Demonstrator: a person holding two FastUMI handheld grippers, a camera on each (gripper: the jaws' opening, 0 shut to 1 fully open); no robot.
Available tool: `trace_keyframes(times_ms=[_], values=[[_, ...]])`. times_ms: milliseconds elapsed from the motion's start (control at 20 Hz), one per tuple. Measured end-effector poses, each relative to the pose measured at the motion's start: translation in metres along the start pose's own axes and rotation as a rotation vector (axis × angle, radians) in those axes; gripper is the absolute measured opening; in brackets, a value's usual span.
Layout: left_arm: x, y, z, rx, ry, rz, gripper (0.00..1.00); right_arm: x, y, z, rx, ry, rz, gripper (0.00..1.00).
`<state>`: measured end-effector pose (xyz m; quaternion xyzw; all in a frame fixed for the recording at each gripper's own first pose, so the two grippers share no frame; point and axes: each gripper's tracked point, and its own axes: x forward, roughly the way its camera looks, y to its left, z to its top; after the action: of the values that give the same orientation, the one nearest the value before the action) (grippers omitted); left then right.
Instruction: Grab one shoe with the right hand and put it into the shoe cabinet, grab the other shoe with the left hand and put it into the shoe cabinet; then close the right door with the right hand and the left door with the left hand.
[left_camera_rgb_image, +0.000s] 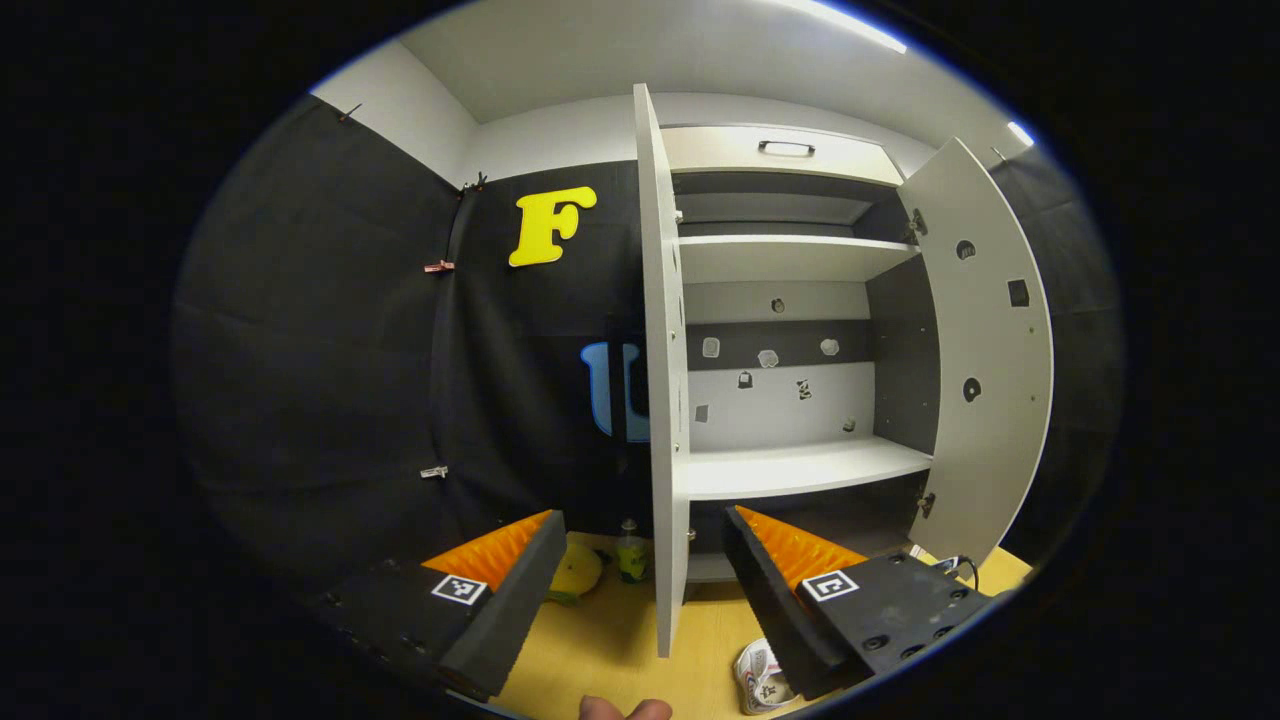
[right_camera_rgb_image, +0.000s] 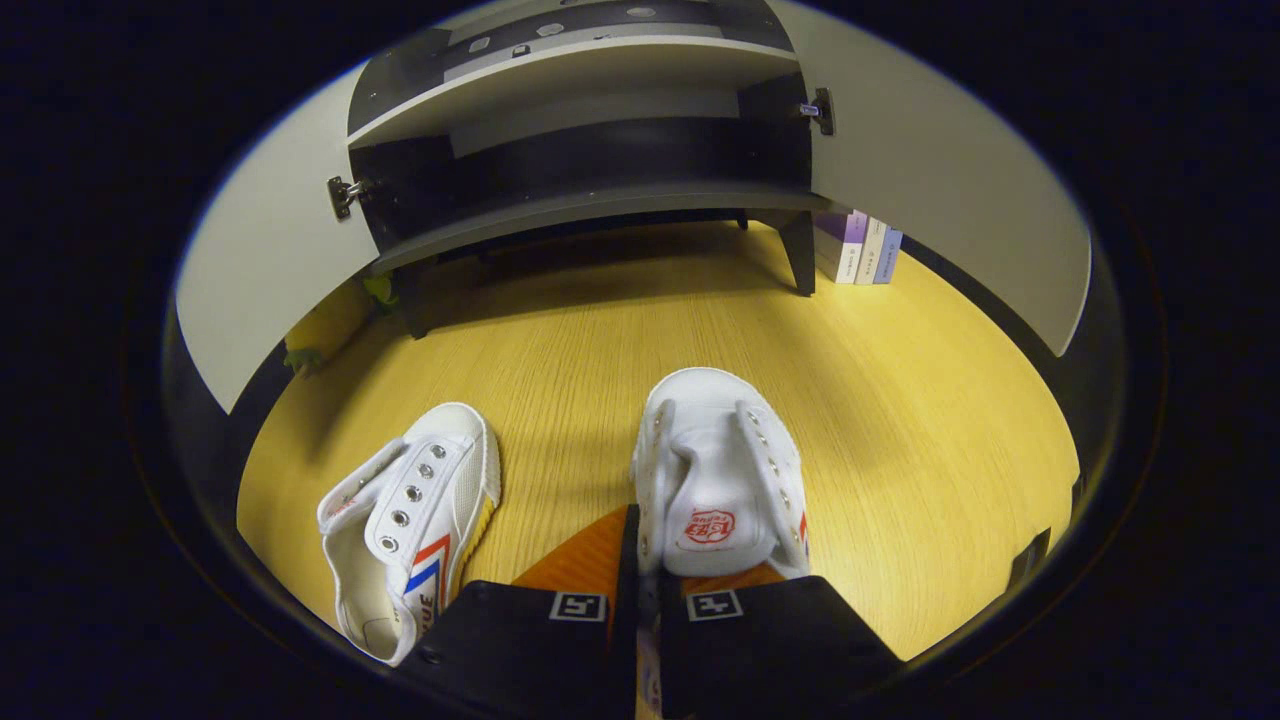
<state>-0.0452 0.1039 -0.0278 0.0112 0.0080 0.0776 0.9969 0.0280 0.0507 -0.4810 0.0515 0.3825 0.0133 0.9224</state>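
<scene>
- Two white canvas shoes on the yellow wooden floor (right_camera_rgb_image: 900, 400), seen in the right gripper view.
- Shoe on the right (right_camera_rgb_image: 720, 470): toe pointing toward the shoe cabinet (right_camera_rgb_image: 580, 160), tongue folded up with a red mark on it, eyelets along both flaps, no laces visible.
- Shoe on the left (right_camera_rgb_image: 410, 520): tipped onto its side, red and blue stripes on the sidewall, yellowish sole edge, metal eyelets; lying just beside the right gripper, apart from the other shoe.
- Right gripper (right_camera_rgb_image: 640, 570): jaws narrow, closed on the near side wall of the shoe on the right, at its heel end.
- Left gripper (left_camera_rgb_image: 640, 570): jaws wide, holding nothing, raised and facing the cabinet.
- Two cabinet doors, both swung open: left door (left_camera_rgb_image: 662, 400) edge-on, right door (left_camera_rgb_image: 985, 350) angled outward.
- Two pale shelves counted inside in the left gripper view, no shoes on them.
- One drawer with a dark handle (left_camera_rgb_image: 785, 148) at the top.
- Three book spines (right_camera_rgb_image: 862, 245) standing near the cabinet's right leg.
</scene>
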Motion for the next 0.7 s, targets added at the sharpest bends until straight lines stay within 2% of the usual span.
trace_keyframes(times_ms=[50,150,350,500,550,700], values=[[0.000,0.002,0.000,0.006,-0.001,0.002,0.98,0.002,-0.001,0.001,-0.005,-0.002,0.003,0.09],[-0.003,0.005,0.001,0.012,-0.007,0.004,0.98,-0.001,-0.004,0.006,-0.012,-0.003,0.003,0.05],[-0.009,0.004,0.001,0.003,-0.014,-0.003,0.98,-0.033,-0.004,0.029,0.013,-0.047,0.035,0.05],[-0.013,-0.002,0.002,-0.004,-0.026,-0.017,0.98,-0.072,0.003,0.059,0.007,-0.104,0.067,0.05],[-0.013,-0.005,0.003,-0.012,-0.027,-0.026,0.95,-0.086,0.005,0.071,0.004,-0.120,0.070,0.05],[-0.016,-0.016,-0.001,-0.035,-0.025,-0.054,0.98,-0.126,0.017,0.120,0.013,-0.159,0.081,0.05]])
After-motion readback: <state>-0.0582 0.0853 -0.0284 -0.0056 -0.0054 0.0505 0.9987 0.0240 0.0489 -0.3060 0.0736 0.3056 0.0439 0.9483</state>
